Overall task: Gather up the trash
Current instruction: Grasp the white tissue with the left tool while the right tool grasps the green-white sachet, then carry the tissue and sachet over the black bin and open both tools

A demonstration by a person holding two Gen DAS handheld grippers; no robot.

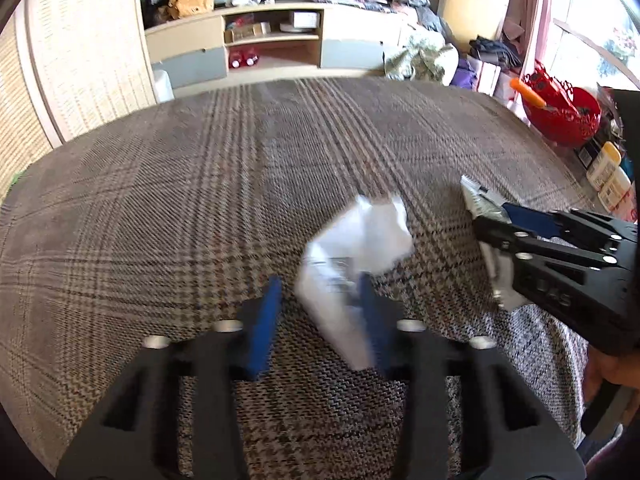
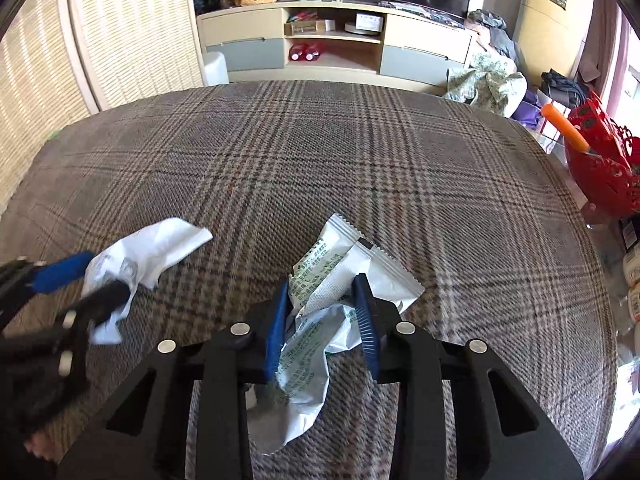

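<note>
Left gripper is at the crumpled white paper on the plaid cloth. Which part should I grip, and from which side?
Judging by its pose, take the near bunched end of the white paper, coming down from above on the near side. That end stands raised between the left gripper fingers, while the far flap lies flat on the plaid cloth.

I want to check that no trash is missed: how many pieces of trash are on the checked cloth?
2. A white crumpled paper lies at the left hand-held gripper; a torn white-and-green wrapper sits between the right hand-held gripper's fingers. More may be hidden outside the views.
</note>
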